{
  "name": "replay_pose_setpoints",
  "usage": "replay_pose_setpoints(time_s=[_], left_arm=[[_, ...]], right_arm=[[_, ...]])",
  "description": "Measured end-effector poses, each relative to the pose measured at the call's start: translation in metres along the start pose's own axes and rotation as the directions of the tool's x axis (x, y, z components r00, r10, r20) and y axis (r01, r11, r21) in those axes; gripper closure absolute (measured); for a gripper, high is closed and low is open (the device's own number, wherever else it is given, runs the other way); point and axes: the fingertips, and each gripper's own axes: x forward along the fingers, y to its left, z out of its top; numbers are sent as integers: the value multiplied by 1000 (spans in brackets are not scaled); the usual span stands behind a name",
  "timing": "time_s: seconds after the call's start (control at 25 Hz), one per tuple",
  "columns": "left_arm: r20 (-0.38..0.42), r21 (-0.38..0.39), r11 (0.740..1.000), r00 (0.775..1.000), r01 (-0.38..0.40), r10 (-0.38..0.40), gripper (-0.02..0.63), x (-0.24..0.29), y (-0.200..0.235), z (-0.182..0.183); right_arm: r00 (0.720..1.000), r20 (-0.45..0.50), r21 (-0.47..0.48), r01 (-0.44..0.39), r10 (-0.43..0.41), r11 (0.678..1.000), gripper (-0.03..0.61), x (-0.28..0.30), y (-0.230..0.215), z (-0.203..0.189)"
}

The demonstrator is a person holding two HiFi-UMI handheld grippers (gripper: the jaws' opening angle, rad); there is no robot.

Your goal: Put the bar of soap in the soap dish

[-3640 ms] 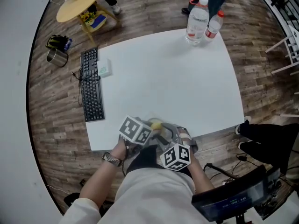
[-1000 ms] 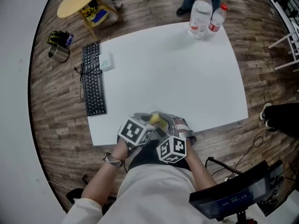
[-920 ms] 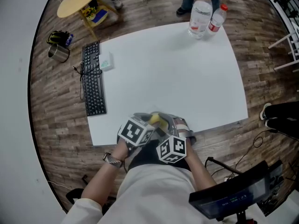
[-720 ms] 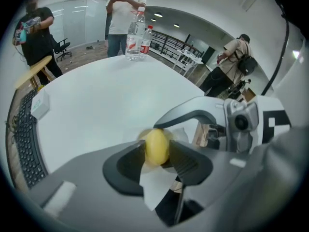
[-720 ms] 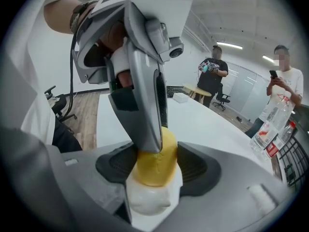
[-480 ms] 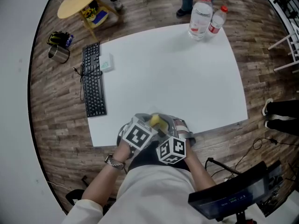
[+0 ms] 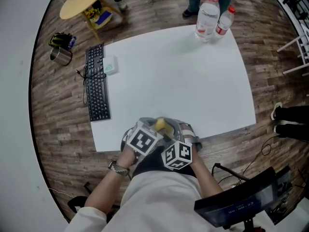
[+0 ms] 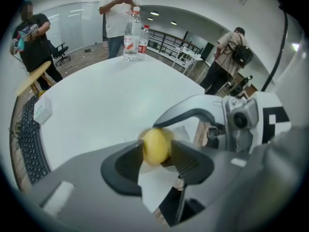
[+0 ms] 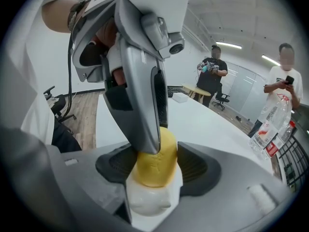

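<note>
The yellow bar of soap is at the near edge of the white table, between both grippers. In the right gripper view the soap stands on the white soap dish. My right gripper is shut on that dish. My left gripper comes from the opposite side with the soap between its pads. Its jaws are opening, but both pads still touch the soap. From the head both grippers meet at the soap, and their marker cubes hide the dish.
A black keyboard and a small pale box lie at the table's left edge. Two water bottles stand at the far right corner. People stand beyond the table. A metal cup and a yellow stool are on the floor at the left.
My left gripper has rolled a little about its own line, so its marker cube shows differently. Soap, dish and right gripper stay where they were.
</note>
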Motion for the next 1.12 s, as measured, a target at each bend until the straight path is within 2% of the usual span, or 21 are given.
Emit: replay_pose_setpoints(time_s=[0.44, 1.12], left_arm=[[-22, 73, 995, 997, -68, 69, 394, 6, 3, -4], [4, 54, 997, 999, -50, 50, 394, 3, -4, -2]], right_arm=[[1000, 10, 8, 5, -5, 1000, 319, 1, -1, 2], [1000, 23, 24, 8, -9, 1000, 319, -4, -3, -4]])
